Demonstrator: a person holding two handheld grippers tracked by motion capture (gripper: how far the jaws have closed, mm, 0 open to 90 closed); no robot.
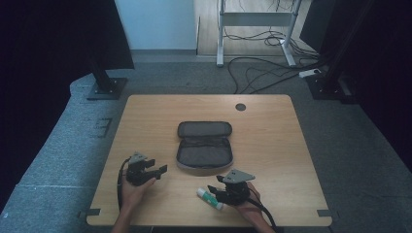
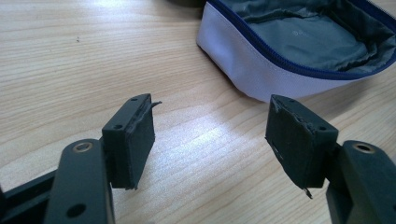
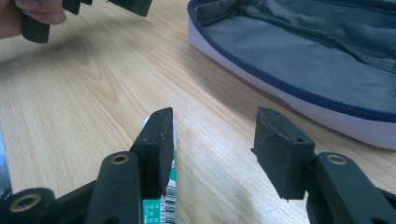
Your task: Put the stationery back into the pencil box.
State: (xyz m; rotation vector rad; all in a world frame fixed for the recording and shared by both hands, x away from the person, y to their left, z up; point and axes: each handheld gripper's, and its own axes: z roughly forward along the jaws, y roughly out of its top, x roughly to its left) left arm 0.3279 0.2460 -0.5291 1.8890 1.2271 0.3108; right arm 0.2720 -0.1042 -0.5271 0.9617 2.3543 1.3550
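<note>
Open pouch mid-table; tube nearer the person, toward the right.

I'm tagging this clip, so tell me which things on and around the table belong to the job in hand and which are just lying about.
In the job:
- glue stick, beside the right gripper, jaws open
- open pencil case
- left gripper, jaws open, nothing between them

Lying about:
- round cable port in the table
- cables on the floor
- power strip
- white desk frame
</note>
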